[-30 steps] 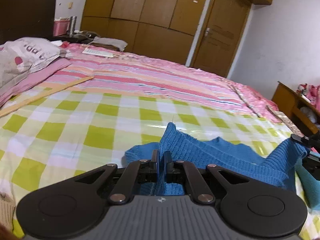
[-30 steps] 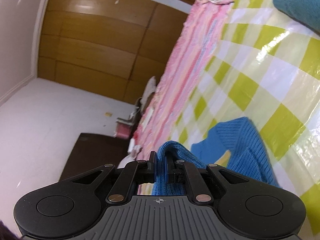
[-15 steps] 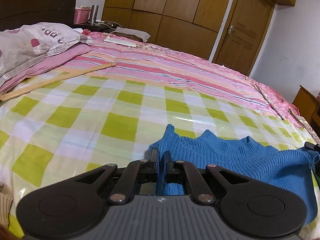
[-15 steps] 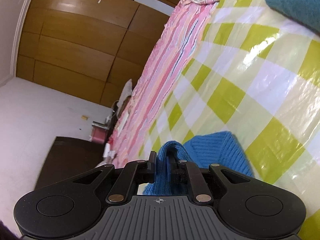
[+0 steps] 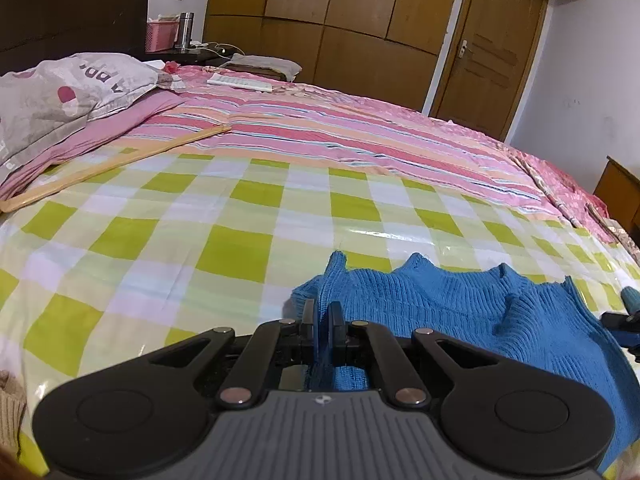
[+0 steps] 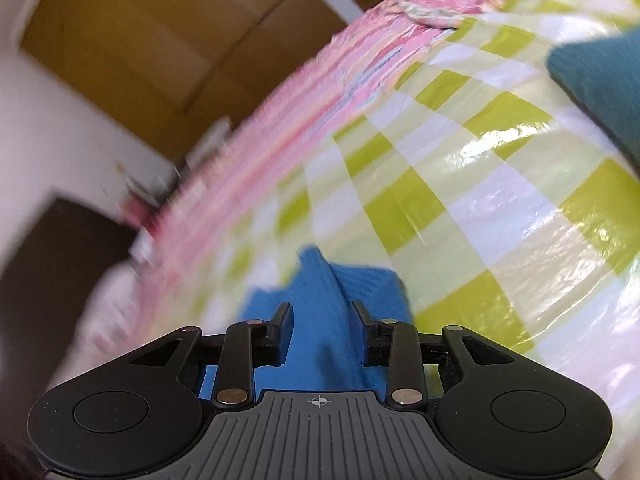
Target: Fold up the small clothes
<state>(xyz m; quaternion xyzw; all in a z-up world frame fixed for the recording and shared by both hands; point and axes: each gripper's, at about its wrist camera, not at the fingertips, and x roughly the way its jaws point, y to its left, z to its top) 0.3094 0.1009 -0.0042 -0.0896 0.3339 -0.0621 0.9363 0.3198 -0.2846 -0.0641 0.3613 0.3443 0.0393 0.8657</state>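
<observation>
Nearest in the left wrist view, the left gripper [image 5: 320,316] is clamped on a raised fold of the blue knitted sweater [image 5: 460,312], the knit pinched tight between its two pads. The rest of the garment spreads away to the right, lying flat on the green-and-white checked sheet [image 5: 224,240], its wavy upper edge turned toward the far side of the bed. In the right wrist view, the right gripper [image 6: 322,314] has just been opening: its jaws stand apart with a ridge of the blue knitted sweater [image 6: 320,300] running up between them, and neither pad presses on the cloth. That view is blurred on its left half, so detail there cannot be read. A teal cloth [image 6: 600,80] lies at the upper right of the checked sheet [image 6: 460,200], well apart from the sweater. Farther off, in the left view, a long wooden strip [image 5: 116,160] lies where the checked sheet meets the pink striped bedcover [image 5: 340,128]. A grey printed pillow [image 5: 60,96] rests at the left. Beyond the bed stand a wooden wardrobe [image 5: 340,20] and a wooden door [image 5: 492,48].
</observation>
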